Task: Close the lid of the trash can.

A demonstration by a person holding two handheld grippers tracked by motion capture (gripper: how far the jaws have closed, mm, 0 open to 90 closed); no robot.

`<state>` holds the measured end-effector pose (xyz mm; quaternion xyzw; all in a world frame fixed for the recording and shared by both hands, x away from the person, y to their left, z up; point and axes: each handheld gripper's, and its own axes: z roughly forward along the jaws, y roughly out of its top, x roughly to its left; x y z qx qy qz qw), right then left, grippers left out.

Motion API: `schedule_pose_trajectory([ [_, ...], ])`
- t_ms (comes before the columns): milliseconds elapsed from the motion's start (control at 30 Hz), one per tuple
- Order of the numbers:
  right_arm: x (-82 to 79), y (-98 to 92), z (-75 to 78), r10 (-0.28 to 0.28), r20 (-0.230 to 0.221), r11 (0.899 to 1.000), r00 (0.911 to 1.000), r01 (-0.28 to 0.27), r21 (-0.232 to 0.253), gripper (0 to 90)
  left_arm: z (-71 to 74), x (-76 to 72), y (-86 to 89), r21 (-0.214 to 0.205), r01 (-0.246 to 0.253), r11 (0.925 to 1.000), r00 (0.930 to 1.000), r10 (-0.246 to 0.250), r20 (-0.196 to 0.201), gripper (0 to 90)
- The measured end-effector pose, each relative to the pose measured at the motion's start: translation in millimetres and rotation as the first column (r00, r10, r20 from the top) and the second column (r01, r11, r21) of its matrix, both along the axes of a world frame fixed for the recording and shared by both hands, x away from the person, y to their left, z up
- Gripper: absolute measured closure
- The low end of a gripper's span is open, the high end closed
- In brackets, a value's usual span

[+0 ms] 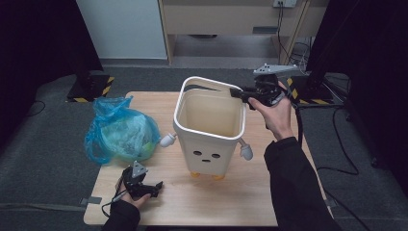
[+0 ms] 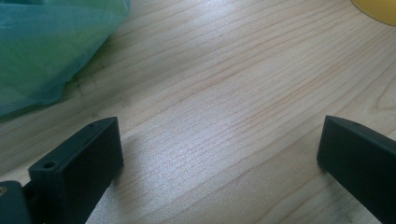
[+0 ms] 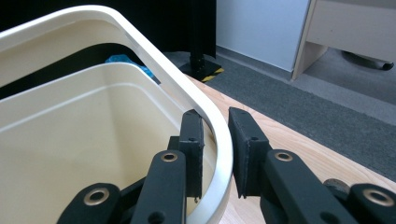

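A white bin (image 1: 210, 144) with a drawn face, small arms and yellow feet stands mid-table. Its loose white rim ring (image 1: 204, 82) is tilted up at the back, leaving a dark gap above the bin's wall. My right gripper (image 1: 236, 93) reaches in from the right at the far right corner. It is shut on the rim ring (image 3: 140, 46), one jaw inside it and one outside, my right gripper (image 3: 215, 140) looking into the cream bin. My left gripper (image 1: 155, 186) rests low at the table's front left, open over bare wood, its jaws wide apart (image 2: 219, 154).
A knotted blue plastic bag (image 1: 120, 132) full of rubbish lies left of the bin, its edge close to the left gripper (image 2: 42, 51). A yellow bin foot (image 2: 379, 6) shows ahead. The wooden table (image 1: 216, 202) ends near the person's sleeves; grey carpet surrounds it.
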<state>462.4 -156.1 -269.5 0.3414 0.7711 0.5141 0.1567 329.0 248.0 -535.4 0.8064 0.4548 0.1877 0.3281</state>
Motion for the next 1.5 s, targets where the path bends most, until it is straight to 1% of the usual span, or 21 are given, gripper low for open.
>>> schedule_pose_trajectory([
  [33, 0.3, -0.2, -1.3, 0.002, 0.0, 1.0, 1.0, -0.002, 0.001, 75.9, -0.1, -0.2, -0.3, -0.002, -0.003, 1.0, 1.0, 0.003, 0.0, 0.0],
  [100, 0.6, -0.4, -4.0, -0.001, -0.016, 1.0, 0.9999, 0.001, 0.007, 76.0, -0.2, -0.3, -0.5, -0.005, -0.005, 1.0, 1.0, 0.005, -0.001, 0.0],
  [233, 0.5, -1.5, -4.9, 0.001, -0.012, 1.0, 0.9999, 0.0, 0.015, 75.0, -0.2, -0.3, -0.5, -0.005, -0.005, 1.0, 1.0, 0.005, -0.001, 0.0],
  [333, -0.3, -2.0, -6.0, 0.014, -0.011, 1.0, 0.9999, -0.013, 0.028, 71.8, -0.2, -0.4, -0.6, -0.005, -0.005, 1.0, 1.0, 0.005, -0.001, 0.0],
  [467, -1.1, -3.1, -7.5, 0.016, -0.009, 0.999, 0.9998, -0.015, 0.031, 71.6, -0.2, -0.3, -0.5, -0.005, -0.004, 1.0, 1.0, 0.004, -0.002, 0.0],
  [500, -1.0, -3.4, -7.4, 0.017, -0.01, 0.999, 0.9998, -0.016, 0.032, 70.9, -0.2, -0.4, -0.5, -0.005, -0.005, 1.0, 1.0, 0.005, -0.001, 0.0],
  [567, -0.7, -3.5, -7.8, 0.012, -0.004, 0.999, 0.9999, -0.012, 0.035, 66.4, -0.2, -0.4, -0.6, -0.005, -0.006, 1.0, 1.0, 0.006, -0.001, 0.0],
  [600, -0.3, -4.1, -8.0, 0.016, 0.001, 0.999, 0.9999, -0.016, 0.04, 66.3, -0.2, -0.3, -0.5, -0.005, -0.004, 1.0, 1.0, 0.004, -0.002, 0.0],
  [667, -0.8, -5.8, -7.7, 0.018, -0.001, 0.997, 0.9998, -0.018, 0.069, 66.6, -0.2, -0.4, -0.5, -0.004, -0.006, 1.0, 1.0, 0.006, -0.001, 0.0],
  [800, -1.4, -9.9, -6.9, 0.013, 0.005, 0.997, 0.9999, -0.013, 0.075, 65.3, -0.2, -0.4, -0.6, -0.005, -0.006, 1.0, 1.0, 0.006, -0.001, 0.0],
  [867, -2.2, -11.7, -6.0, 0.009, 0.015, 0.996, 0.9999, -0.01, 0.084, 63.0, -0.2, -0.3, -0.6, -0.004, -0.005, 1.0, 1.0, 0.005, -0.001, 0.0],
  [933, -3.1, -12.8, -5.0, -0.002, 0.027, 0.996, 0.9996, -0.001, 0.093, 59.5, -0.2, -0.4, -0.6, -0.005, -0.006, 1.0, 1.0, 0.006, -0.001, 0.0],
  [1033, -5.1, -14.7, -3.0, -0.016, 0.041, 0.994, 0.999, 0.012, 0.111, 56.6, -0.2, -0.3, -0.6, -0.005, -0.005, 1.0, 1.0, 0.005, -0.001, 0.0],
  [1133, -6.9, -17.6, -1.8, -0.032, 0.071, 0.994, 0.997, 0.024, 0.11, 53.2, -0.2, -0.4, -0.6, -0.004, -0.005, 1.0, 1.0, 0.005, -0.001, 0.0],
  [1167, -8.0, -18.4, -1.6, -0.046, 0.077, 0.993, 0.996, 0.037, 0.113, 51.8, -0.2, -0.3, -0.6, -0.005, -0.005, 1.0, 1.0, 0.005, -0.001, 0.0],
  [1267, -10.0, -21.9, -0.8, -0.063, 0.095, 0.992, 0.9934, 0.052, 0.119, 49.0, -0.2, -0.4, -0.6, -0.005, -0.006, 1.0, 1.0, 0.006, -0.001, 0.0],
  [1333, -12.0, -24.4, -0.1, -0.077, 0.099, 0.99, 0.9921, 0.064, 0.123, 46.2, -0.3, -0.4, -0.7, -0.006, -0.006, 1.0, 1.0, 0.006, -0.001, 0.0],
  [1400, -13.8, -26.5, 0.2, -0.089, 0.106, 0.989, 0.9903, 0.076, 0.124, 42.1, 0.1, -0.2, -0.1, 0.003, 0.0, 1.0, 1.0, 0.0, -0.004, 0.0],
  [1500, -18.3, -31.4, -0.1, -0.116, 0.109, 0.986, 0.9873, 0.101, 0.13, 39.5, -0.1, -0.3, -0.4, -0.001, -0.003, 1.0, 1.0, 0.003, -0.002, 0.0],
])
